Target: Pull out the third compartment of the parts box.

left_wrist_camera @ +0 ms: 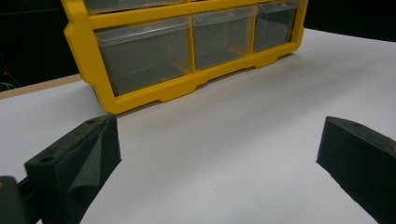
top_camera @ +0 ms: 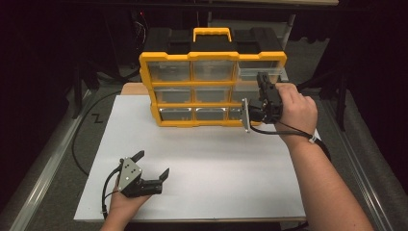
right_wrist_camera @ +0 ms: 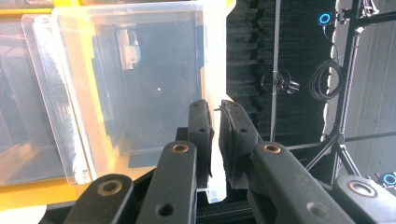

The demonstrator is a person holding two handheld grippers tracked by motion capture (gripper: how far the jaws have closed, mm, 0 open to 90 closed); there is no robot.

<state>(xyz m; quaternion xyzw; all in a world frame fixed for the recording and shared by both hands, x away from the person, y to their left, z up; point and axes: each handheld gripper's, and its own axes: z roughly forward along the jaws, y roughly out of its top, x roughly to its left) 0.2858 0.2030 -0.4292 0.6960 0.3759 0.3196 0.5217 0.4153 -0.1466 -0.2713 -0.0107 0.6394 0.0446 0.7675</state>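
Yellow-framed, the organizer [top_camera: 211,86] stands upright at the far edge of my white table [top_camera: 202,159], its clear drawers facing me in three rows. My right gripper [top_camera: 263,82] reaches the top row's right end, where one clear drawer [top_camera: 260,72] sticks out a little from the frame. In the right gripper view my two black jaws are pressed together on the drawer's [right_wrist_camera: 140,84] thin front wall, pinching its edge. My left gripper [top_camera: 153,166] rests near the table's near edge, well apart from the organizer, its jaws spread wide with nothing between them; the left gripper view shows bare white surface between the pads and the organizer's [left_wrist_camera: 187,51] bottom row beyond.
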